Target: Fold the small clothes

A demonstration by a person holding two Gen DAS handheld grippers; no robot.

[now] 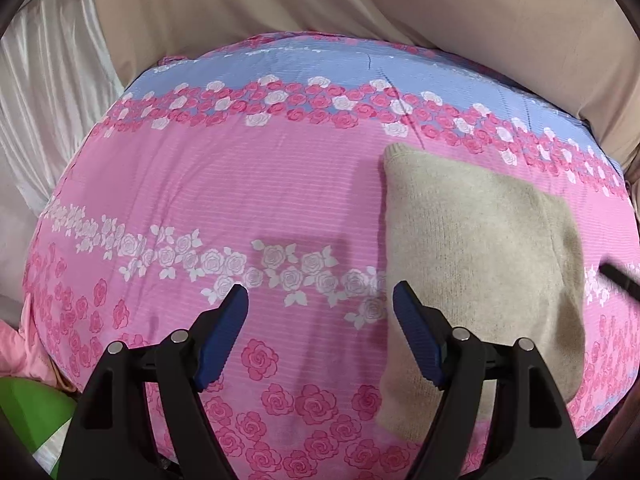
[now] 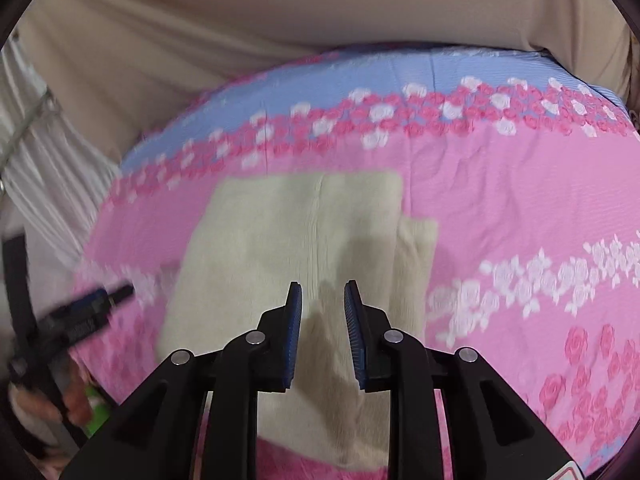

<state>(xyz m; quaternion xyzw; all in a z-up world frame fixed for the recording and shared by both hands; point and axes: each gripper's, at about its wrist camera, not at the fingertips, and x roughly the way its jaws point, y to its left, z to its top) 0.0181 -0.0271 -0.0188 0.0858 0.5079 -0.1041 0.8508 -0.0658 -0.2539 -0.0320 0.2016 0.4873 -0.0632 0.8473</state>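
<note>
A beige knitted garment [image 1: 484,256] lies folded flat on the pink rose-print bed cover [image 1: 240,184]. In the right wrist view the garment [image 2: 288,232] is a rough rectangle with a narrower folded layer along its right side. My left gripper [image 1: 320,296] is open and empty, hovering over the cover just left of the garment. My right gripper [image 2: 323,292] is open with a narrower gap and empty, above the garment's near part. The left gripper shows blurred at the left edge of the right wrist view [image 2: 96,300]. The right gripper's tip pokes in at the right of the left wrist view [image 1: 620,276].
A beige sheet [image 1: 320,0] hangs behind the bed. White curtains [image 1: 48,92] hang at the left. A green object [image 1: 28,404] and pink cloth [image 1: 20,344] lie off the bed's left edge. The cover has a blue band [image 2: 400,76] at the far side.
</note>
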